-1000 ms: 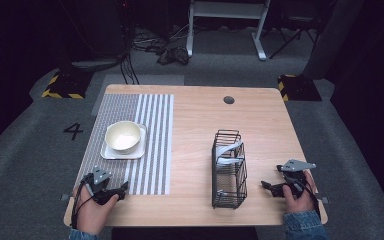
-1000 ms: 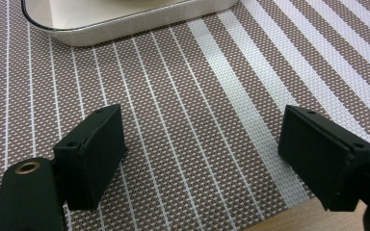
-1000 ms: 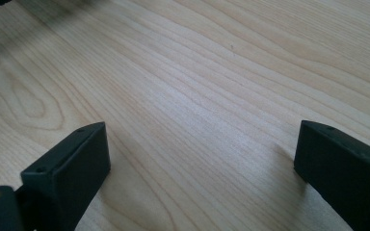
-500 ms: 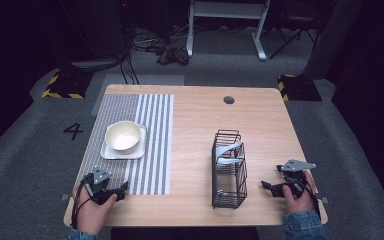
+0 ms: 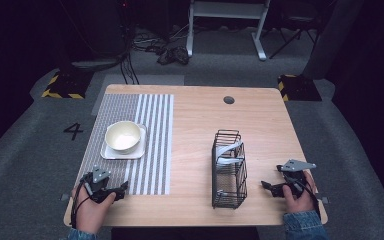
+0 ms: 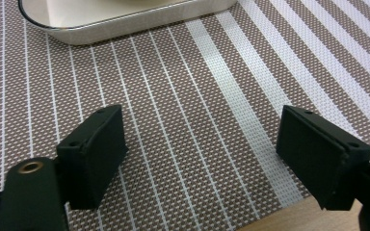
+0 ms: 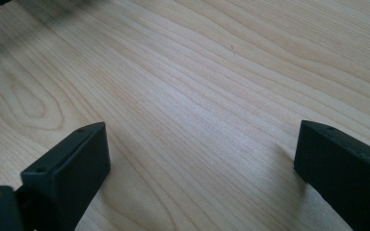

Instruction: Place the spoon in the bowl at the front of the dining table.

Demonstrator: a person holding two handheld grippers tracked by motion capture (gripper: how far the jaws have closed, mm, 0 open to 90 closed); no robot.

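Dark grey carpet and black stands ring the pale wooden table point(image 5: 200, 125), where we have both tools parked near its front edge with nothing yet picked up. Our left gripper point(image 5: 114, 191) rests low over the brown-and-white striped woven placemat point(image 5: 150, 145), its jaws spread wide and empty; just ahead of it sits the cream round ceramic bowl point(image 5: 124, 135), standing on a white square plate point(image 5: 111, 153) whose rim fills the top of the left gripper view. Our right gripper point(image 5: 269, 187) lies over bare wood just right of the black wire dish rack point(image 5: 228, 170), jaws likewise wide apart and holding nothing. We judge the work to be moving the bowl toward the rack, which already seems to hold a pale dish in its far half. To do it well, we should bring the left jaws up level with the bowl's rim, straddle the wall with one jaw inside and one outside, and close firmly before lifting so the plate stays behind. Both hands sit palm-down with wrists low and forearms entering from the table's near edge.
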